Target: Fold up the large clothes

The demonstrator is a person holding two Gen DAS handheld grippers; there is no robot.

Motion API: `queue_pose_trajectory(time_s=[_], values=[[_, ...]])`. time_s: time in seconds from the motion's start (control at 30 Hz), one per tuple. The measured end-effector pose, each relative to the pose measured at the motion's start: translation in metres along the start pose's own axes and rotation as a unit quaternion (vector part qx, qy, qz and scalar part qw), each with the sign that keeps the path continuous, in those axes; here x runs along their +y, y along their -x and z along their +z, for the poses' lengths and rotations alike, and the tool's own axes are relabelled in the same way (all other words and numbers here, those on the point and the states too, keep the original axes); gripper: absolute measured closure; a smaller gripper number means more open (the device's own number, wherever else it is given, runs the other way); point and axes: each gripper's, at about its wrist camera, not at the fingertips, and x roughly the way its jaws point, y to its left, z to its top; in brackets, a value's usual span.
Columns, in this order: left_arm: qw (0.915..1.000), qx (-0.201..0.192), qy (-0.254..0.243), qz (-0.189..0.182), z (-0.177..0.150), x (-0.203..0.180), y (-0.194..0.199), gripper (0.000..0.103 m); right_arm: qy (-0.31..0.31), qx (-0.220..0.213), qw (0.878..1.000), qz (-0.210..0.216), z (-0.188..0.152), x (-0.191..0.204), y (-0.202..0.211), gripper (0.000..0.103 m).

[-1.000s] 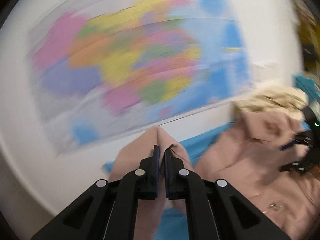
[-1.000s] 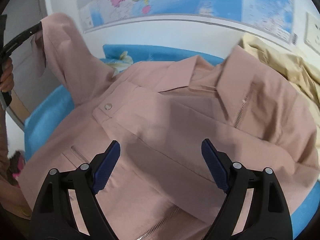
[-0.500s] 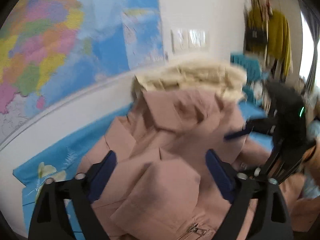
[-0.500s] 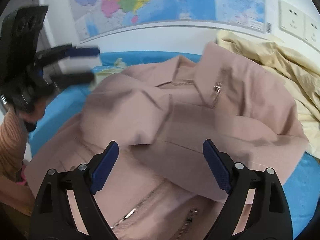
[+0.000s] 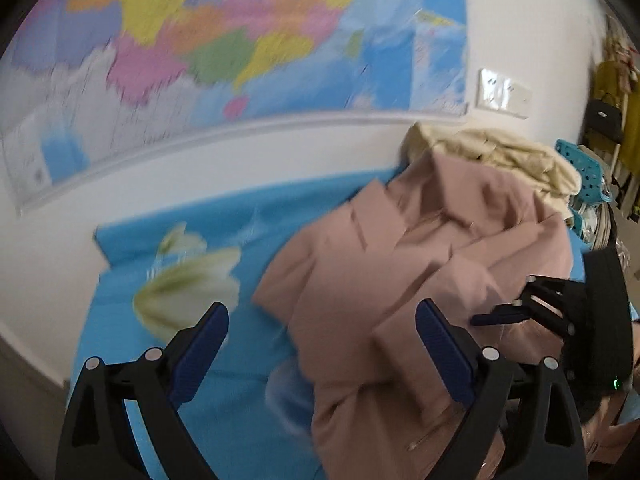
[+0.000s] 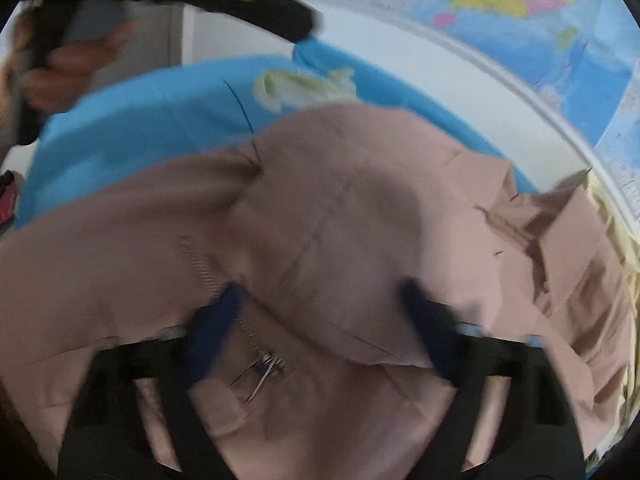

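A dusty-pink zip jacket lies bunched on the blue bed sheet, one sleeve folded across its front. My left gripper hangs wide open above the jacket's left edge, holding nothing. In the left wrist view my right gripper sits low over the jacket's right side. In the blurred right wrist view the right gripper is down on the jacket, its jaws closing around a raised fold beside the zipper pull. The pads still stand wide apart, and I see no press on the cloth.
A cream garment is heaped behind the jacket against the white wall. A coloured map hangs above the bed. A teal basket and hanging clothes stand at the far right. A hand shows at upper left in the right wrist view.
My left gripper has let go of the pink sleeve, opened wide and dropped lower; the sleeve now lies across the jacket. My right gripper has rolled and sunk onto the jacket.
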Motion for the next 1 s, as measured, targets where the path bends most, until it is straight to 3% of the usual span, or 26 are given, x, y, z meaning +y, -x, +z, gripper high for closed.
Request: queue_pose_trajectory(time_s=[0.03, 0.07, 0.1, 0.2, 0.3, 0.33, 0.37, 0.4, 0.53, 0.6, 0.7, 0.8, 0.9, 1.0], values=[[1.0, 0.005, 0.004, -0.001, -0.005, 0.003, -0.001, 0.012, -0.023, 0.001, 1.0, 0.019, -0.001, -0.01, -0.001, 0.064], [0.9999, 0.011, 0.005, -0.001, -0.01, 0.004, -0.003, 0.012, -0.049, -0.004, 0.998, 0.032, 0.0, -0.02, 0.001, 0.094], [0.9998, 0.018, 0.005, 0.002, -0.015, 0.006, -0.007, 0.012, -0.079, -0.011, 0.996, 0.046, -0.001, -0.031, 0.008, 0.098], [0.9996, 0.027, -0.002, 0.002, -0.025, 0.005, -0.011, 0.012, -0.189, -0.08, 0.974, 0.093, -0.015, -0.08, 0.05, 0.098], [0.9993, 0.032, -0.016, -0.005, -0.027, -0.002, -0.017, 0.012, -0.3, -0.132, 0.938, 0.11, -0.048, -0.131, 0.092, 0.098], [0.9992, 0.03, -0.027, -0.008, -0.028, -0.007, -0.02, 0.012, -0.343, -0.138, 0.921, 0.121, -0.067, -0.149, 0.101, 0.097], [0.999, 0.031, -0.032, -0.009, -0.028, -0.011, -0.022, 0.012, -0.371, -0.134, 0.91, 0.124, -0.079, -0.159, 0.104, 0.094], [0.9984, 0.034, -0.043, -0.01, -0.029, -0.017, -0.028, 0.012, -0.408, -0.118, 0.898, 0.119, -0.101, -0.172, 0.102, 0.084], [0.9949, 0.052, -0.086, 0.006, -0.036, -0.036, -0.047, 0.012, -0.493, -0.054, 0.863, 0.094, -0.16, -0.191, 0.089, 0.06], [0.9931, 0.063, -0.099, 0.011, -0.041, -0.04, -0.054, 0.012, -0.497, -0.041, 0.865, 0.063, -0.176, -0.19, 0.095, 0.042], [0.9926, 0.074, -0.096, 0.009, -0.047, -0.038, -0.059, 0.012, -0.483, -0.059, 0.874, 0.002, -0.183, -0.185, 0.126, 0.033], [0.9931, 0.079, -0.086, 0.008, -0.051, -0.034, -0.06, 0.012, -0.459, -0.09, 0.883, -0.025, -0.174, -0.187, 0.14, 0.033], [0.9931, 0.086, -0.079, 0.012, -0.054, -0.031, -0.059, 0.012, -0.389, -0.107, 0.913, -0.058, -0.149, -0.174, 0.145, 0.033], [0.9935, 0.09, -0.069, 0.006, -0.059, -0.029, -0.055, 0.012, -0.322, -0.08, 0.94, -0.072, -0.125, -0.161, 0.112, 0.034]])
